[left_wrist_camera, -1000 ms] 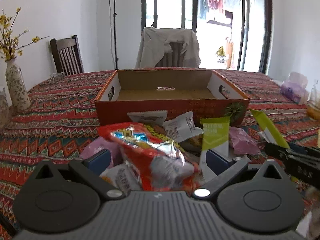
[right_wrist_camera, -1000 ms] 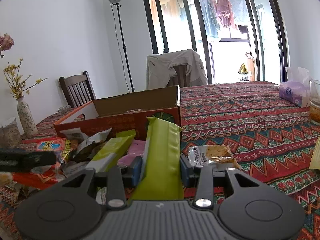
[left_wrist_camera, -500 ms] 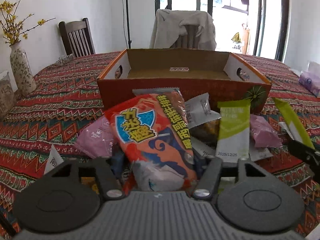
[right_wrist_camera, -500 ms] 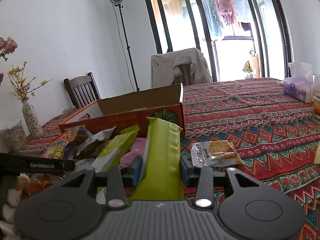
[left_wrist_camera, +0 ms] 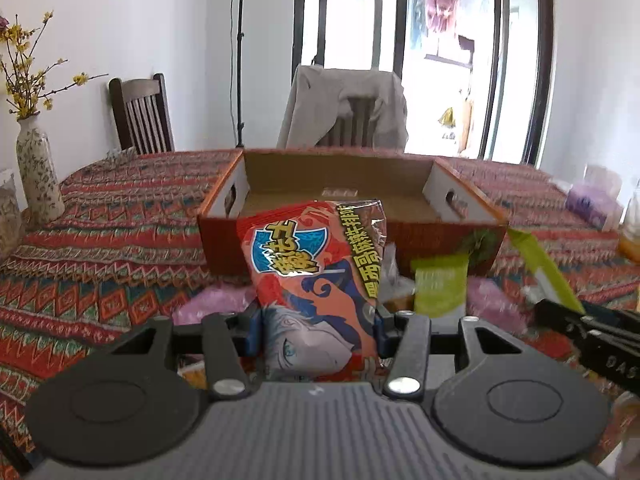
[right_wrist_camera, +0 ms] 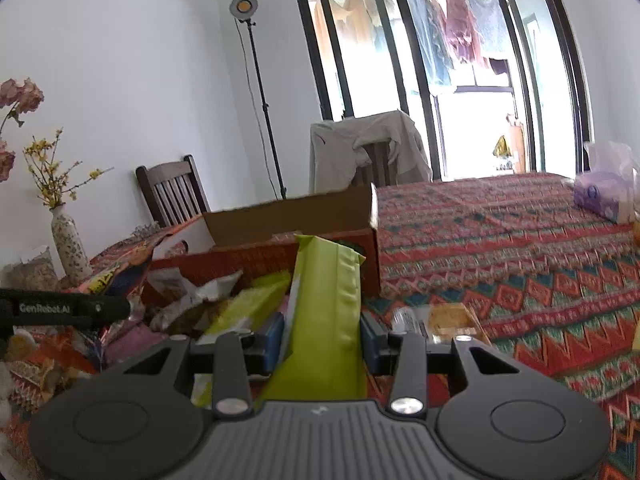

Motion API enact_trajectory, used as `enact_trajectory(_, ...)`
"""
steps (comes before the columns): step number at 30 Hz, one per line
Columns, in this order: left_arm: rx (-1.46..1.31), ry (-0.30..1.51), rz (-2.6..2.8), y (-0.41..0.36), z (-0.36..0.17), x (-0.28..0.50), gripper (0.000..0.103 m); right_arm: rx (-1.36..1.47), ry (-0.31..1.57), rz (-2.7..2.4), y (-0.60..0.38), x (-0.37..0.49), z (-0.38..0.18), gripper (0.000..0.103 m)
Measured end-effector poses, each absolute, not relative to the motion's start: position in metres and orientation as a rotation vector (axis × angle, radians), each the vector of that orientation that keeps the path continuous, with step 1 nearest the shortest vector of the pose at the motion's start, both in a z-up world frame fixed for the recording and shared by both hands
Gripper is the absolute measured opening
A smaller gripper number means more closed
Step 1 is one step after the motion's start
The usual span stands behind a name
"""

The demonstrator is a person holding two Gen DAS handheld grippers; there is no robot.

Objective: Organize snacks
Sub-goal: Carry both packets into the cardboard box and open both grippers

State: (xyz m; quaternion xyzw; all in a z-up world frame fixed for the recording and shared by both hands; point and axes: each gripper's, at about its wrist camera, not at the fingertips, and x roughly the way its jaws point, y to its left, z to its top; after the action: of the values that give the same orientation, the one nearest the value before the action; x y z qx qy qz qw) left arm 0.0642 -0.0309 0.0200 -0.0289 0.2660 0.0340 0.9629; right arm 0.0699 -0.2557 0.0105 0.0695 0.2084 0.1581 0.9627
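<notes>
Snacks remain heaped before my empty cardboard box (left_wrist_camera: 340, 184): left tongs (left_wrist_camera: 318, 328), just closing, clamp the red packet (left_wrist_camera: 316, 272), right tongs (right_wrist_camera: 322, 340) clamp a green packet (right_wrist_camera: 324, 320).

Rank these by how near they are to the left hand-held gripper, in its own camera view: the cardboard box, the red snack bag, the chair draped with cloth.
1. Red snack bag: clamped between the left hand-held gripper pads.
2. Cardboard box: just beyond the bag, on the table.
3. Chair draped with cloth: behind the table's far edge, by the window.
</notes>
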Motion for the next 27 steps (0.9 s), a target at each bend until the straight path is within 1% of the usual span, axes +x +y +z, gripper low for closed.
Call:
enact_trajectory(8,-0.073,0.451,0.038,-0.026,0.055,0.085,0.05,0.124,0.308,0.314,-0.241,0.096,0.041,0.039)
enact_trajectory(15,-0.043,0.425,0.053,-0.026,0.085,0.133,0.05,0.102,0.249,0.301,-0.221,0.141,0.071,0.039)
enact_trajectory(21,-0.036,0.486,0.084,-0.021,0.088,0.196,0.05,0.087,0.295,0.281,-0.197,0.202,0.083,0.039)
enact_trajectory(27,-0.021,0.602,0.14,-0.018,0.066,0.256,0.05,0.026,0.425,0.244,-0.172,0.257,0.066,0.039)
